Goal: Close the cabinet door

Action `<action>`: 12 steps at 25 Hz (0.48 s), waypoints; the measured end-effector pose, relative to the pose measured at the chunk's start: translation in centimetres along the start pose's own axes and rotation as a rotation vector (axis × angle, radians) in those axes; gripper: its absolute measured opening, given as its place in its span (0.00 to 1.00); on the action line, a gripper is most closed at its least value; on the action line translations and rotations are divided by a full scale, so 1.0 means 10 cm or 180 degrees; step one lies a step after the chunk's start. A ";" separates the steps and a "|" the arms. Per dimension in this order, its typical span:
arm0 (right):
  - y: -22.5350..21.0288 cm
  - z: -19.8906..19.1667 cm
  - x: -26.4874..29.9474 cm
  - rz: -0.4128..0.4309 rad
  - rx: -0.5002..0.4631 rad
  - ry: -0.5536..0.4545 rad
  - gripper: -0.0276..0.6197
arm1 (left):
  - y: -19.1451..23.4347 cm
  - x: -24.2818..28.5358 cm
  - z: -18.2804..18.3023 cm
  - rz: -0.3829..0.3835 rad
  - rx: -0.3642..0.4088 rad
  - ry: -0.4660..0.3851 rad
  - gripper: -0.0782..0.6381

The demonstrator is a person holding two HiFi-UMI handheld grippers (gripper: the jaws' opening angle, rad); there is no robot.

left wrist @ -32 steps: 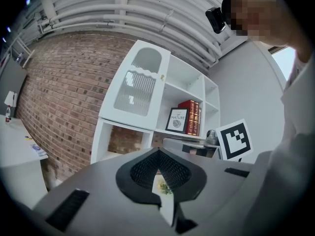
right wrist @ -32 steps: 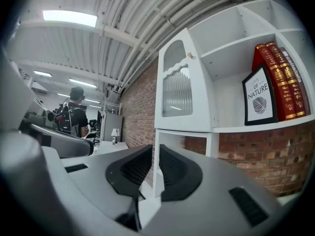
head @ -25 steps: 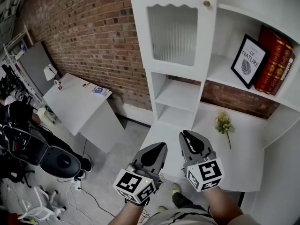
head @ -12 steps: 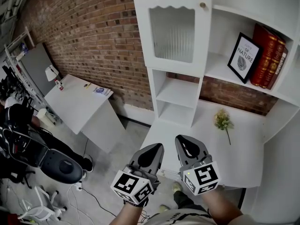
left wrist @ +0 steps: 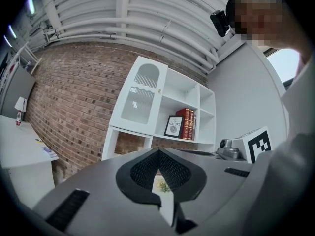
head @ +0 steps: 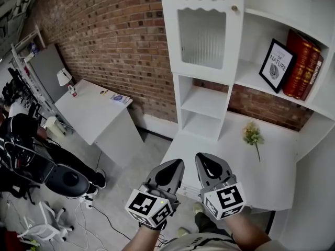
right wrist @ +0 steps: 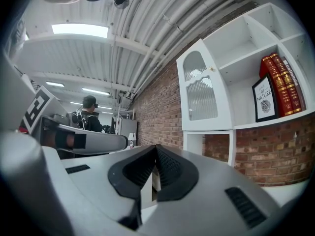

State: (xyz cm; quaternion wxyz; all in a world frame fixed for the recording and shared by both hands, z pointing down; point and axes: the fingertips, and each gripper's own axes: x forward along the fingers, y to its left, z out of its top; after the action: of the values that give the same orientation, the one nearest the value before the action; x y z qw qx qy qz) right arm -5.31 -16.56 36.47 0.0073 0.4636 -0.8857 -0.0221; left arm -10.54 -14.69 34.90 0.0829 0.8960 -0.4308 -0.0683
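Note:
The white cabinet door, with ribbed glass and a small brass knob, covers the top left compartment of the shelf unit and looks flush with its frame. It also shows as the door in the left gripper view and the door in the right gripper view. My left gripper and right gripper hover side by side over the white desk, well short of the door and pointing toward it. The left gripper and right gripper are both shut with nothing held.
A framed picture and red books stand on the open shelf right of the door. A flower sprig lies on the white desk. At left are a white table with a lamp, a brick wall and a seated person.
Both grippers have drawn back a little from the cabinet and sit lower in the head view. The right jaws have closed. The door has not moved.

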 end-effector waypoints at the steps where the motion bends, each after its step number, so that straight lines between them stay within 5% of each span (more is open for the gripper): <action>1: 0.02 0.00 0.00 0.0008 -0.0002 -0.0003 0.07 | 0.00 -0.02 0.00 -0.0002 0.0009 -0.0006 0.12; 12: 0.12 0.01 -0.03 0.0021 0.0027 0.0000 0.07 | 0.03 -0.10 0.02 0.0053 0.0001 0.0008 0.12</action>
State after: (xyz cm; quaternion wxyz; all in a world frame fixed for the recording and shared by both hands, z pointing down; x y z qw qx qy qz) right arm -6.14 -15.64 36.46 0.0054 0.4608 -0.8873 -0.0183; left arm -11.42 -14.09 34.83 0.0839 0.8925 -0.4381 -0.0665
